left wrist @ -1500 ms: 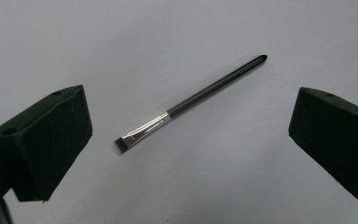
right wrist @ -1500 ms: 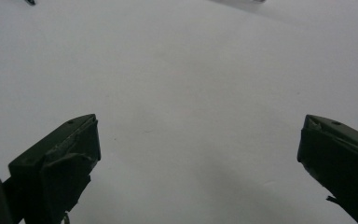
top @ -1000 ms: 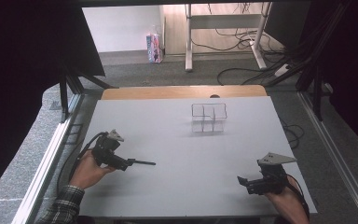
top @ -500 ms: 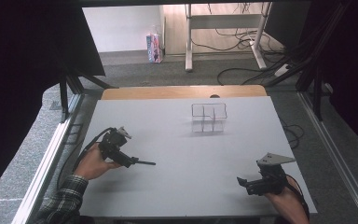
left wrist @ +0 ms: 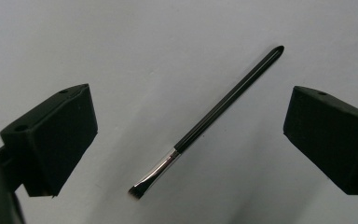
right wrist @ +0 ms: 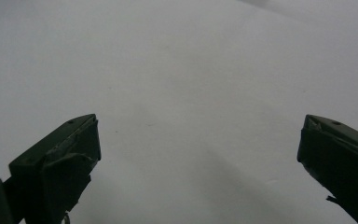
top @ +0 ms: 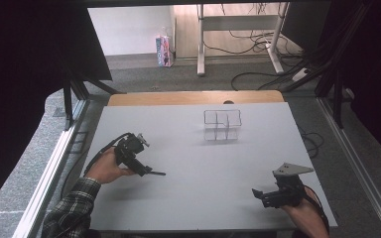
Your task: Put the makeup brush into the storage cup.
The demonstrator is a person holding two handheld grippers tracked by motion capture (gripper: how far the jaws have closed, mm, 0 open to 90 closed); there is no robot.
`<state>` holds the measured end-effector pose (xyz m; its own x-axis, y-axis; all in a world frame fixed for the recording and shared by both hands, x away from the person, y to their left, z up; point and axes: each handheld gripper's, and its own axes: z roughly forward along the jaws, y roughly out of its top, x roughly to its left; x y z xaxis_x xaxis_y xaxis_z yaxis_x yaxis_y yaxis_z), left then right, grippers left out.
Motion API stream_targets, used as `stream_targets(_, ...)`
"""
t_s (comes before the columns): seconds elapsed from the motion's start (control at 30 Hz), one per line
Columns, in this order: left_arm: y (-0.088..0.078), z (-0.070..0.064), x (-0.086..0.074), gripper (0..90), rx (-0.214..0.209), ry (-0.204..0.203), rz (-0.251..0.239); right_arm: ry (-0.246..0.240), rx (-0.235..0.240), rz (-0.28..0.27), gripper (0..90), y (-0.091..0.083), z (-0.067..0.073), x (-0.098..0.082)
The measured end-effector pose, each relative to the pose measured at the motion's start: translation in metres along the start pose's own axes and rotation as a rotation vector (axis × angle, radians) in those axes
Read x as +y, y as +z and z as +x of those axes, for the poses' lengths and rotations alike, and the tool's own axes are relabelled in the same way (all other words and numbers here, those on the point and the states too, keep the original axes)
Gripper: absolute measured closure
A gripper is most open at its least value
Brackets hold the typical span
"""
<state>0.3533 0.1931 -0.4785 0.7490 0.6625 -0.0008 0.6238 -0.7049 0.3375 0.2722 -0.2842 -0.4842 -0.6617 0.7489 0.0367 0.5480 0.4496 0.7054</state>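
Note:
A thin brush [left wrist: 214,114] with a black handle, a silver ferrule and a short dark tip lies flat on the grey table. It sits diagonally between the jaws of my left gripper [left wrist: 191,107], which stands open just above it without touching. In the high view the brush [top: 157,173] pokes out to the right of my left gripper [top: 138,166] at the table's left. My right gripper [right wrist: 198,140] is open over bare table, seen in the high view near the front right corner [top: 258,193].
A clear plastic organiser with several compartments [top: 222,125] stands at the back middle of the grey table [top: 188,193]. A wooden strip [top: 193,97] runs along the far edge. Cables lie on the floor beyond.
My left gripper has shifted a little away from the person and to the right, while the brush stays where it was. The right gripper has not moved.

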Motion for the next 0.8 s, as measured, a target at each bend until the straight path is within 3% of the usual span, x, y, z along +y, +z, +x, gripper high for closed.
stream_targets(0.53, 0.025, 0.004, -0.007, 15.3, -0.031, 0.015, 0.042, -0.012, 0.002, 0.017, 0.0, 0.002, 0.001, -0.001)
stream_targets(0.8, 0.035, 0.005, -0.011, 23.3, -0.055, 0.042, 0.068, -0.013, 0.0, 0.023, 0.0, 0.002, 0.001, 0.0)
